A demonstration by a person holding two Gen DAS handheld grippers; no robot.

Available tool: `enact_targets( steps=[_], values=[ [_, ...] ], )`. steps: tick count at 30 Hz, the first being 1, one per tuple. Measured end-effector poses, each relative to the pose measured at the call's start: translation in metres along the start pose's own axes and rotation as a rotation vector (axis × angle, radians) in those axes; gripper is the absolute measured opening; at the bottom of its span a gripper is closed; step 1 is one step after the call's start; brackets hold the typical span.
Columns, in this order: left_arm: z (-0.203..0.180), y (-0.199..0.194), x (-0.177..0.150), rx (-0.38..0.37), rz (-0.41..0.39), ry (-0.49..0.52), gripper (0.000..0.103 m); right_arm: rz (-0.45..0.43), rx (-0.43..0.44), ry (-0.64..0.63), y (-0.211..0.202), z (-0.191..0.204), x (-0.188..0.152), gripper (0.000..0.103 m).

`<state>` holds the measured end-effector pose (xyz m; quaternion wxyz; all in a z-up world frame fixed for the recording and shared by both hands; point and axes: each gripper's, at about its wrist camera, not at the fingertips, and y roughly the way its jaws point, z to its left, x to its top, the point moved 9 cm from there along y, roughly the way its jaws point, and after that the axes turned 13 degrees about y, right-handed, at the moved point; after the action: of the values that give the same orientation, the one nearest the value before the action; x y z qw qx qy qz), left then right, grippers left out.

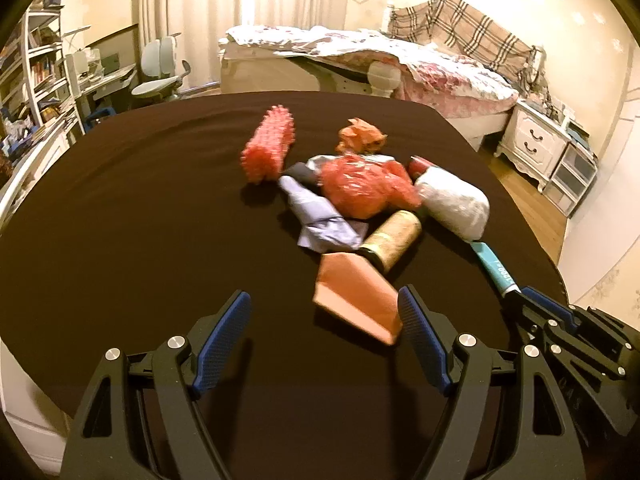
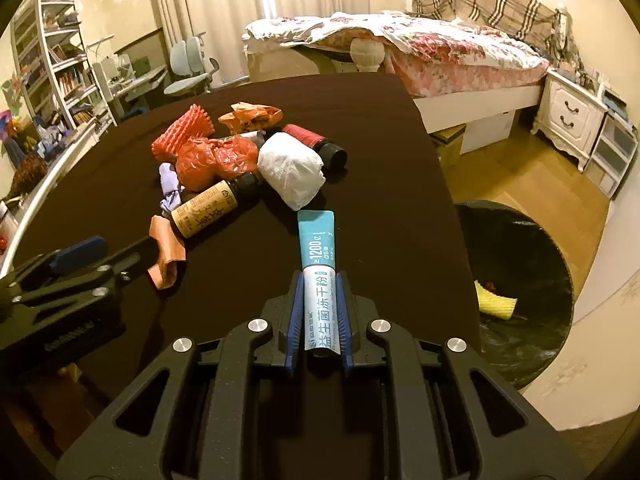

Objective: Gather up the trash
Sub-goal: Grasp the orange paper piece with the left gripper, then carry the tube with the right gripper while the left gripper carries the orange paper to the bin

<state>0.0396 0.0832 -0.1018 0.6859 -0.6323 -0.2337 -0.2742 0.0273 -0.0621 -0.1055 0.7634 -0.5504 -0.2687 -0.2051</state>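
My right gripper [image 2: 319, 280] is shut on a blue-and-white sachet [image 2: 318, 268], held over the dark table [image 2: 360, 140]; the sachet also shows in the left wrist view [image 1: 494, 266]. My left gripper [image 1: 326, 304] is open, with a folded orange paper [image 1: 354, 300] lying by its right finger. Further on is a pile of trash: a tan-labelled bottle [image 2: 208, 208], a red plastic bag [image 2: 214, 160], a white wad [image 2: 292, 172], a red foam net [image 2: 180, 134], lilac paper [image 1: 316, 216], an orange wrapper [image 2: 250, 114] and a dark red bottle [image 2: 316, 142].
A black-lined bin [image 2: 520, 288] stands on the floor right of the table, with a yellow item [image 2: 496, 302] inside. A bed [image 2: 420, 48], nightstand [image 2: 568, 116], desk chair [image 2: 188, 68] and bookshelves [image 2: 52, 60] lie beyond the table.
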Motion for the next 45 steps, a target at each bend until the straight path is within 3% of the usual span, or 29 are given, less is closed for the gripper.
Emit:
enact_targets(
  steps=[6,10,12,15,17,20,45],
  values=[
    [-0.008,0.012,-0.003,-0.032,0.032,-0.012,0.075,0.008,0.041,0.004,0.001,0.003,0.0,0.027],
    [-0.007,0.014,-0.004,-0.025,0.036,-0.004,0.059,0.007,0.066,0.004,0.002,0.008,0.0,0.039],
    [-0.007,0.013,-0.004,-0.029,0.031,0.003,0.053,0.004,0.06,-0.005,0.003,0.009,0.0,0.04],
    [-0.006,0.013,-0.004,-0.044,0.025,-0.001,0.041,0.001,0.051,-0.015,0.003,0.009,0.0,0.039],
    [-0.007,0.013,-0.003,-0.069,0.015,-0.006,0.029,-0.006,0.03,-0.026,0.004,0.008,0.0,0.028],
    [-0.005,0.011,-0.004,-0.103,0.009,-0.022,0.021,-0.009,0.019,-0.029,0.004,0.006,-0.001,0.019],
    [-0.011,-0.016,0.004,-0.148,-0.049,-0.016,0.016,-0.073,0.026,0.015,-0.028,-0.007,0.012,0.015]
  ],
)
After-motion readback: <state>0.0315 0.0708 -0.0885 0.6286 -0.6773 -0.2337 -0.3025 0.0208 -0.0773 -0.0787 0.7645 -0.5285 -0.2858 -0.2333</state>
